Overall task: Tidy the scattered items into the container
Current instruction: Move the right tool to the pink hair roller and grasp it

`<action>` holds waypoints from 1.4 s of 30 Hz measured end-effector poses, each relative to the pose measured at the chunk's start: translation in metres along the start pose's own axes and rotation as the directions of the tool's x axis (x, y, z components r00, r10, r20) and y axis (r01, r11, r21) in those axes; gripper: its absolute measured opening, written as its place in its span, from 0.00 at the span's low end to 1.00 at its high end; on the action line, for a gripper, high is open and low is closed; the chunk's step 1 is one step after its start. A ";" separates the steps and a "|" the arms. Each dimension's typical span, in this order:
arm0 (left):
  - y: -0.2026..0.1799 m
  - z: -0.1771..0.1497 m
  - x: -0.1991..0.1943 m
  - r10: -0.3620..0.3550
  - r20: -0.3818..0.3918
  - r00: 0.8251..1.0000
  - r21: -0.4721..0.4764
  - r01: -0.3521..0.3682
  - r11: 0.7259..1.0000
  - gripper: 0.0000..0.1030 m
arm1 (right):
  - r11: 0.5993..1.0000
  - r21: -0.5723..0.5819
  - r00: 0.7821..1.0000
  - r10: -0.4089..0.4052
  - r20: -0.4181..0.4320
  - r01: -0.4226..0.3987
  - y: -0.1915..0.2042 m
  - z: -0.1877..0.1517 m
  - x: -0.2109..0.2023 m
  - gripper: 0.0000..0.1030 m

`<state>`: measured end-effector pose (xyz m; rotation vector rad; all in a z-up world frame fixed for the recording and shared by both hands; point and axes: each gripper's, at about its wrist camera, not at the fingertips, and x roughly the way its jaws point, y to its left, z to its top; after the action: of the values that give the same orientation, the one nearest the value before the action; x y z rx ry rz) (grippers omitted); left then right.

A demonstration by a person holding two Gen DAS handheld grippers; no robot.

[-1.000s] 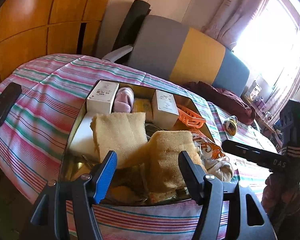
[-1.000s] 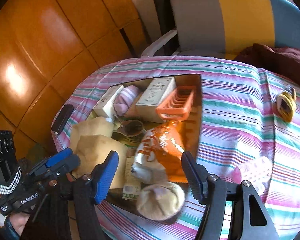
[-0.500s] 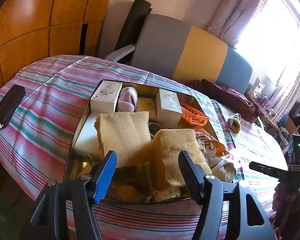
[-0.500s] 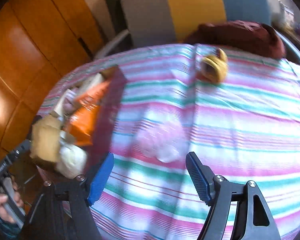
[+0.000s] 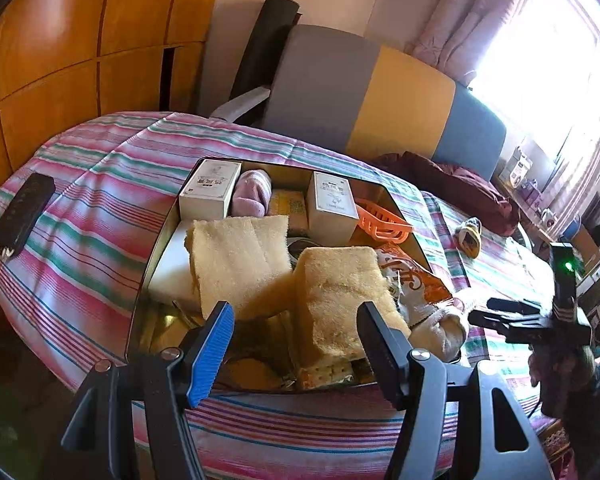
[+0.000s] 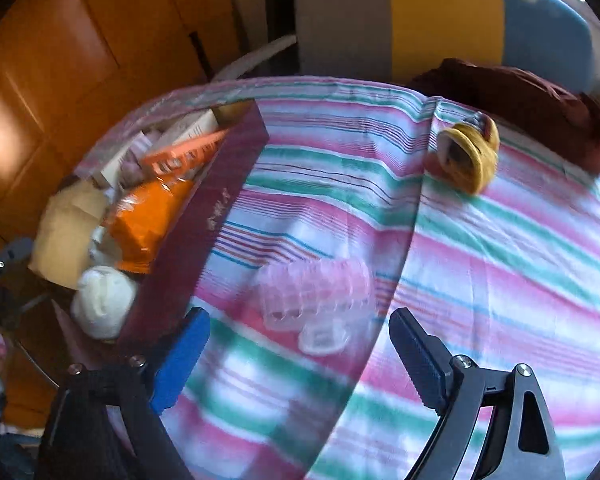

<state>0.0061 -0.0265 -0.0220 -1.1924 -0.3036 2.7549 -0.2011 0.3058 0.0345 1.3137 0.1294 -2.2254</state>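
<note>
A metal tin (image 5: 156,256) with a maroon outer wall (image 6: 204,220) sits on the striped bedspread, packed with two yellow sponges (image 5: 240,256), white boxes, an orange basket (image 5: 380,224), a snack bag (image 6: 148,224) and a white sock (image 6: 102,300). My left gripper (image 5: 294,332) hangs open over the tin's near end, holding nothing. Right of the tin lies a clear pink plastic piece (image 6: 316,292). My right gripper (image 6: 300,324) hovers just short of it, jaws opening, pads not touching it. A yellow rolled item (image 6: 472,152) lies farther back on the bedspread.
A black remote (image 5: 22,212) lies at the bed's left edge. A maroon cloth (image 6: 520,96) is bunched at the back right. A grey, yellow and blue cushion (image 5: 380,96) stands behind the bed, with wooden cupboard doors (image 5: 80,40) to the left.
My right gripper swung from above the tin to the right and lower, over the clear pink piece, and its jaws widened. The left gripper stayed put.
</note>
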 end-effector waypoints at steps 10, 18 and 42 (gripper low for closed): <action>-0.022 0.005 -0.001 0.139 -0.008 0.990 0.096 -0.137 0.986 0.63 | 0.989 -0.149 0.991 0.000 -0.133 -0.020 0.000 0.017 0.038 0.89; -0.030 0.006 -0.001 0.213 -0.009 0.977 0.127 -0.210 0.970 0.63 | 0.988 -0.140 0.991 0.056 -0.118 -0.072 -0.007 0.018 0.042 0.82; -0.063 0.014 -0.013 0.227 0.054 0.972 0.245 -0.233 0.941 0.63 | 0.987 -0.151 0.997 -0.062 -0.052 0.054 -0.026 0.023 0.001 0.66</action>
<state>0.0067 0.0309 0.0109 -1.1944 0.1915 2.8920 -0.2320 0.3199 0.0407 1.3065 0.3533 -2.1806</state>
